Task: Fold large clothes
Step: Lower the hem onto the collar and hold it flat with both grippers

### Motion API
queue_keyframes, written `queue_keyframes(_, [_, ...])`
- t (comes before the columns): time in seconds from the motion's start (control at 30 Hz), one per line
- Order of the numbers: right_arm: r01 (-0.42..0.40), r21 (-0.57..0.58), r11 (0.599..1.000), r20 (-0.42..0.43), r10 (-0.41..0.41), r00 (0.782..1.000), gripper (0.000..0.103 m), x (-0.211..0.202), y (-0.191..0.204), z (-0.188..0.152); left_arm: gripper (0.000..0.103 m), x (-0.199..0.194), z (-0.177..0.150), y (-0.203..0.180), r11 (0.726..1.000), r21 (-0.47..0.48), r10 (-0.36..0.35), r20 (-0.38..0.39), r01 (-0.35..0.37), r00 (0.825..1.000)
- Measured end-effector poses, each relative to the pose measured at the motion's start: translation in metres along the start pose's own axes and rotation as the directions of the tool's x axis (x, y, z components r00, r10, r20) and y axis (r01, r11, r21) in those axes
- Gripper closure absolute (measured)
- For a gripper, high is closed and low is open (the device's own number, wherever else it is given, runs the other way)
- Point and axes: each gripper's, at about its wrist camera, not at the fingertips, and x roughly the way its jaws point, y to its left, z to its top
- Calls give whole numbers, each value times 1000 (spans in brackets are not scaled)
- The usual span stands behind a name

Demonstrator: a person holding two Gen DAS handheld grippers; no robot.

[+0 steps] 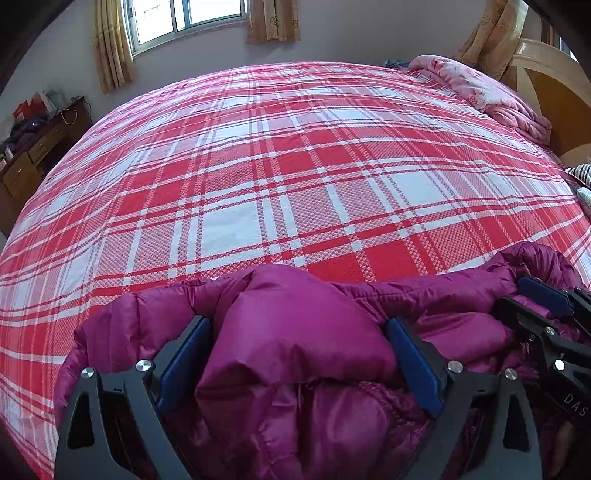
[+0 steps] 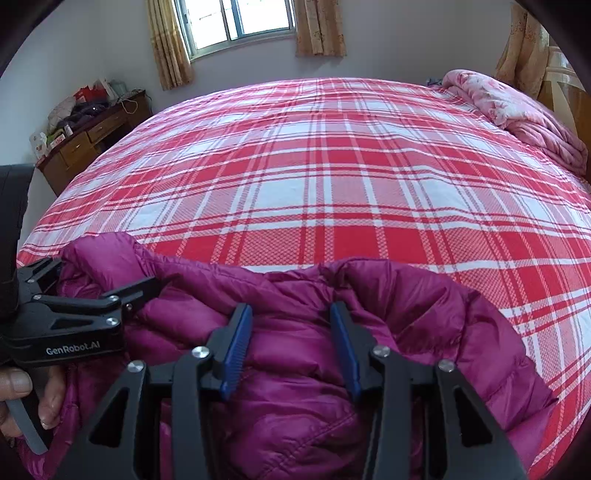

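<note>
Black fingers with blue pads frame the bottom of both wrist views. Left gripper (image 1: 299,354): its jaws stand wide apart with a thick fold of the magenta down jacket (image 1: 295,332) bulging between them; both pads (image 1: 184,365) press the sides of that fold, so the tool is clenched on the jacket. Right gripper (image 2: 291,347): its jaws are narrower and likewise pinch a puffed ridge of the jacket (image 2: 295,369), with one pad (image 2: 236,350) on each side of the ridge. Each tool appears in the other's view: the right gripper (image 1: 546,314) at the far right edge of the left view, the left gripper (image 2: 85,306) at the left edge of the right view, marked "GenRobot.AI", with the person's left hand (image 2: 22,402) on its handle. The jacket lies bunched at the near edge of the bed (image 1: 295,166), between and under both tools, resting on the red-and-white plaid cover. Farther back, at the bed's right end, a pink floral quilt (image 1: 480,88) lies rumpled beside the wooden headboard (image 1: 554,92). Left of the bed stands a cluttered wooden desk (image 2: 85,140). Rear wall: a window (image 2: 240,22) flanked by tan curtains (image 2: 170,44).
</note>
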Motion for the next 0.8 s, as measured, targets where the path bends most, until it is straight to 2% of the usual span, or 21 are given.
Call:
queue_keyframes(0.17, [15, -10, 1000, -3, -15, 1000, 56, 2, 3, -2, 5, 2, -3, 0, 1000, -5, -6, 7, 6, 1000])
queue_keyframes(0.37, [18, -10, 1000, 4, -18, 1000, 55, 3, 3, -3, 5, -6, -2, 8, 997, -45, -55, 42, 57, 998])
queue_keyframes(0.5, [15, -7, 1000, 11, -15, 1000, 55, 3, 2, -4, 5, -33, -3, 19, 990, -104, -81, 138, 96, 987])
queue_keyframes(0.57, [15, -7, 1000, 14, -15, 1000, 55, 2, 2, -4, 5, -50, 0, 20, 981, -128, -122, 192, 148, 974])
queue_keyframes(0.67, [11, -4, 1000, 17, -11, 1000, 55, 2, 2, -5, 5, -75, 12, 14, 950, -139, -238, 253, 279, 938])
queue_keyframes(0.77, [8, -1, 1000, 19, -7, 1000, 55, 1, 2, -4, 5, -80, 32, 2, 907, -136, -359, 241, 398, 902])
queue_keyframes(0.8, [6, 0, 1000, 21, -6, 1000, 55, 1, 1, -5, 5, -75, 35, -2, 905, -133, -371, 224, 405, 901])
